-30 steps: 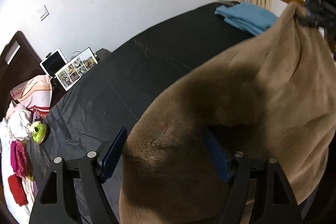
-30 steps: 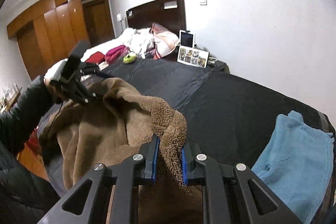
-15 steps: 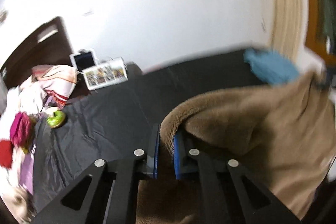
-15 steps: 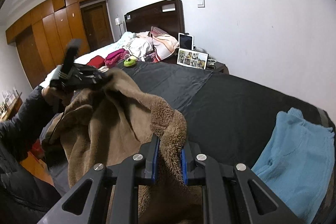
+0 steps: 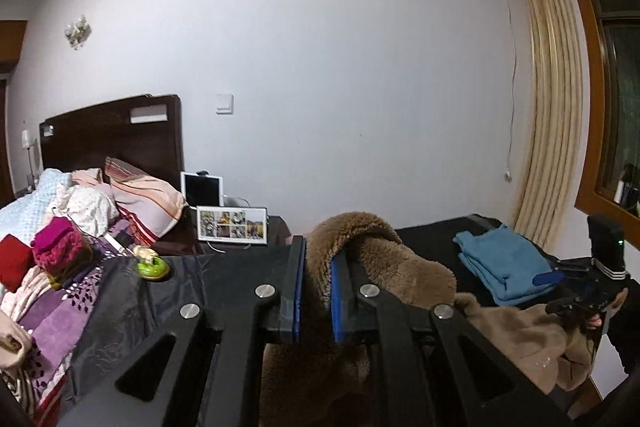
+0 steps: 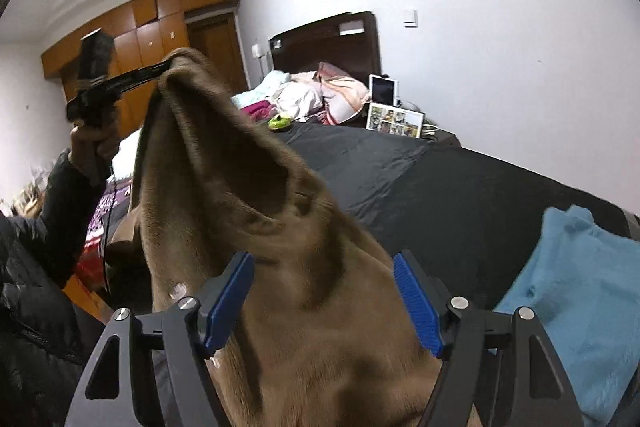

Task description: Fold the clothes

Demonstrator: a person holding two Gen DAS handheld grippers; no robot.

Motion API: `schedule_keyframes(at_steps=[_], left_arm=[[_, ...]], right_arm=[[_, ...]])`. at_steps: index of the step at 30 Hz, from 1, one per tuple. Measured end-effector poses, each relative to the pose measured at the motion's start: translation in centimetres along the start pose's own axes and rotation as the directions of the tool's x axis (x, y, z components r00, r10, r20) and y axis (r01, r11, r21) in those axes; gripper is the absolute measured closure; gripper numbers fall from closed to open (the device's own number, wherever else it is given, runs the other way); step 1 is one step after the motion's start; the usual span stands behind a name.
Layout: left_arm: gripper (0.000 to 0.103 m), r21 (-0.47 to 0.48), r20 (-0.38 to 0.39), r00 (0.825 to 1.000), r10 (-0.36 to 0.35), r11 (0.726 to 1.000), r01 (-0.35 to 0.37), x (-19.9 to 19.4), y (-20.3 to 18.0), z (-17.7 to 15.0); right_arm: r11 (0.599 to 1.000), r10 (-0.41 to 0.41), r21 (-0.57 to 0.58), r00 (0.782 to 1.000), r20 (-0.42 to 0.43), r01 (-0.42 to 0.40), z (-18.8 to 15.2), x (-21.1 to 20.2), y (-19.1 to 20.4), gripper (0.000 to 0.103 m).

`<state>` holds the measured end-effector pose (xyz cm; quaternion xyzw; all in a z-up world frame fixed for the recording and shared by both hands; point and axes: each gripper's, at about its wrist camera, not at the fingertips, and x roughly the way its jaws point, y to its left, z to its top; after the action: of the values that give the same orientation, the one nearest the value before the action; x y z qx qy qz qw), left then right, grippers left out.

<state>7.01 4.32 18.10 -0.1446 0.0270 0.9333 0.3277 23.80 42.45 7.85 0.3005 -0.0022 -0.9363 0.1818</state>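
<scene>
One brown fleece garment (image 6: 280, 247), slanting up-left

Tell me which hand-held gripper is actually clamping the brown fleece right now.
The left hand-held gripper: its blue pads are pinched shut on a raised fold of the brown fleece. The right hand-held gripper has just been opening; fleece lies between its spread pads, unpressed.

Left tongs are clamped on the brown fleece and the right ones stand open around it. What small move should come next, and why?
Probably close the right tongs on the fleece. Their jaws have just been opening, and the cloth lies between them ungripped, hanging only from the left tongs. A second grip would let it be spread over the black sheet.
</scene>
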Motion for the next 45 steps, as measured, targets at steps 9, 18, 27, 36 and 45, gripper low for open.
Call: schedule_keyframes(at_steps=[9,18,27,36,45], left_arm=[[0.091,0.001,0.026,0.999,0.036,0.999,-0.036,-3.0,0.7,-0.2],[0.091,-0.034,0.055,0.998,0.037,0.999,-0.035,-4.7,1.2,-0.1],[0.091,-0.039,0.062,0.997,0.049,0.998,-0.047,-5.5,1.4,-0.4],[0.091,-0.101,0.057,0.995,0.085,0.992,-0.079,-5.5,2.6,-0.7],[0.091,-0.126,0.19,0.968,0.161,0.982,-0.139,-8.8,1.5,0.9]], right_arm=[[0.992,0.065,0.115,0.978,-0.197,-0.043,-0.2,5.7,-6.0,0.029],[0.946,0.297,0.251,0.858,-0.419,-0.204,-0.2,13.9,-6.9,0.029],[0.971,0.219,0.187,0.877,-0.428,-0.151,0.4,14.2,-4.7,0.084],[0.98,-0.134,0.131,0.983,-0.127,0.151,3.5,3.7,-4.9,0.089],[0.841,-0.54,0.174,0.808,0.235,0.512,8.8,-6.3,-1.1,0.089]])
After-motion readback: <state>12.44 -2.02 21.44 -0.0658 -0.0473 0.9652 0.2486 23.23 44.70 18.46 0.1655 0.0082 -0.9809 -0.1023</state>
